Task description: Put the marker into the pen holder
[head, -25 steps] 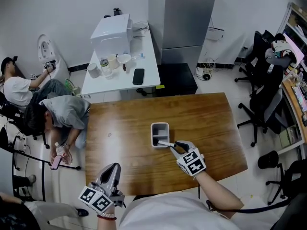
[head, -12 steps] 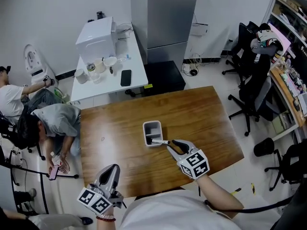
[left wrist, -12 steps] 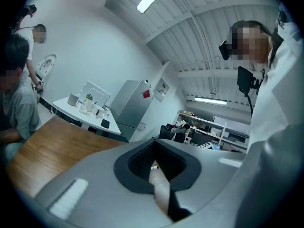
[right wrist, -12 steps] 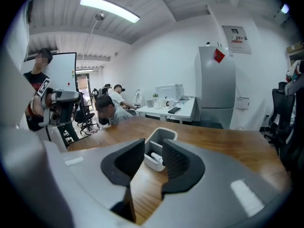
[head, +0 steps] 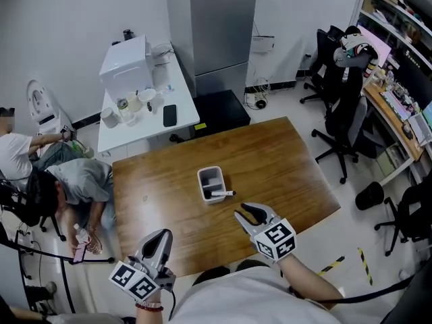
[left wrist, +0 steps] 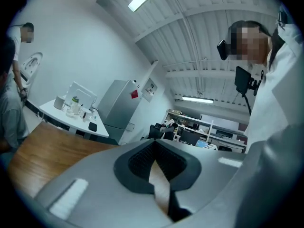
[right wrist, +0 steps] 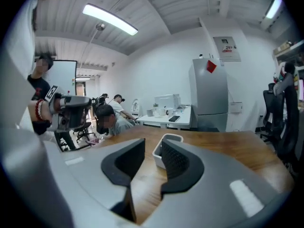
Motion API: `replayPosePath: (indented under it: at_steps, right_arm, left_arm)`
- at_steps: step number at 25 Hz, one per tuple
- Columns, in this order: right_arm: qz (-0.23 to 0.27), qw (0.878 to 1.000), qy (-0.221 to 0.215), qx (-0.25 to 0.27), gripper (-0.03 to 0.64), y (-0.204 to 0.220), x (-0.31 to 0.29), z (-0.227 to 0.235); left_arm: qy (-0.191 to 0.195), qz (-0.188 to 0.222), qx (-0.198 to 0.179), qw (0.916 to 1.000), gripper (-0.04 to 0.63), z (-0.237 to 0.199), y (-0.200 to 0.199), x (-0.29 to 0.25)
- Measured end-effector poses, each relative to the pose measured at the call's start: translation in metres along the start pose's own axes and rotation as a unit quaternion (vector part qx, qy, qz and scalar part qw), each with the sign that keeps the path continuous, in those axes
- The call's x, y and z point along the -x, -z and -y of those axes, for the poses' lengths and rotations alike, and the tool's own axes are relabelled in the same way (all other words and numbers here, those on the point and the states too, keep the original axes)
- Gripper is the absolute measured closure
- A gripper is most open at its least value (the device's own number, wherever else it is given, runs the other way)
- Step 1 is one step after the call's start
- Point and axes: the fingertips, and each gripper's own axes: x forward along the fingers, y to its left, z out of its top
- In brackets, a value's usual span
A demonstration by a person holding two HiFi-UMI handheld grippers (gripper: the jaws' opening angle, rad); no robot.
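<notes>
The white pen holder (head: 210, 179) stands near the middle of the wooden table (head: 283, 160). The marker (head: 223, 194) lies across the holder's near end, its white end poking out over the right rim. My right gripper (head: 244, 212) hangs a short way nearer than the holder, clear of the marker. Its jaws are apart and closing, with nothing between them. In the right gripper view the pen holder (right wrist: 167, 141) shows past the right gripper (right wrist: 153, 156). My left gripper (head: 160, 235) hovers at the table's near left edge, shut and empty; the left gripper (left wrist: 154, 146) has its pads meeting.
A white side table (head: 189, 123) with a phone (head: 170, 115), cups and a white appliance (head: 125, 58) stands behind the wooden table. A grey fridge (head: 212, 32) is beyond it. Office chairs (head: 337, 127) are at the right. People sit on the floor at the left (head: 74, 181).
My right gripper has let go of the marker and drawn back toward me. The marker stays resting in the pen holder. The left gripper has kept its place.
</notes>
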Motion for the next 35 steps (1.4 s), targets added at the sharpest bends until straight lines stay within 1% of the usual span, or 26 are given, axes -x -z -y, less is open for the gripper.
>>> replayPosePath:
  at_steps: [2,5,8,12,14,17,19,22,25,28,31,33,35]
  right_arm:
    - [0.002,1.0,-0.015,0.019,0.518,0.004,0.01,-0.011]
    - [0.021,0.999,-0.024,0.009,0.518,0.001,0.026,-0.016]
    - [0.038,0.998,-0.042,0.0,0.518,0.002,0.048,-0.03]
    - [0.028,0.997,-0.066,0.007,0.52,0.026,0.097,-0.048]
    - [0.025,0.997,-0.07,0.012,0.52,0.039,0.124,-0.048]
    - [0.021,0.997,-0.068,0.03,0.52,0.06,0.161,-0.046]
    - [0.023,0.997,-0.072,0.034,0.52,0.07,0.182,-0.048]
    - [0.032,0.996,-0.078,0.019,0.522,0.082,0.209,-0.054]
    - [0.027,0.997,-0.069,-0.002,0.522,0.101,0.237,-0.053]
    - [0.026,0.998,-0.052,-0.021,0.523,0.117,0.265,-0.042]
    - [0.029,0.998,-0.032,-0.037,0.523,0.125,0.294,-0.035]
    - [0.042,0.998,-0.021,-0.045,0.526,0.123,0.311,-0.033]
    - [0.054,0.997,-0.01,-0.047,0.529,0.121,0.326,-0.031]
  left_arm:
    - [0.005,0.01,-0.013,0.9998,0.594,0.017,-0.004,0.007]
    - [-0.002,0.011,-0.034,0.9994,0.595,0.039,0.001,0.015]
    - [-0.015,0.011,-0.023,0.9996,0.594,0.061,0.016,0.028]
    - [-0.03,0.018,-0.004,0.9994,0.595,0.104,0.044,0.039]
    - [-0.026,0.023,0.002,0.9994,0.595,0.131,0.059,0.039]
    - [-0.023,0.02,0.003,0.9995,0.595,0.172,0.088,0.043]
    - [-0.029,0.024,0.003,0.9993,0.595,0.193,0.103,0.052]
    - [-0.048,0.024,0.005,0.9986,0.594,0.21,0.12,0.071]
    - [-0.065,0.015,0.006,0.9978,0.595,0.222,0.131,0.085]
    - [-0.066,0.016,-0.005,0.9977,0.595,0.239,0.13,0.09]
    - [-0.07,0.02,-0.005,0.9973,0.595,0.253,0.132,0.093]
    - [-0.064,0.018,-0.008,0.9978,0.595,0.261,0.136,0.093]
    - [-0.05,0.014,-0.012,0.9986,0.595,0.27,0.138,0.087]
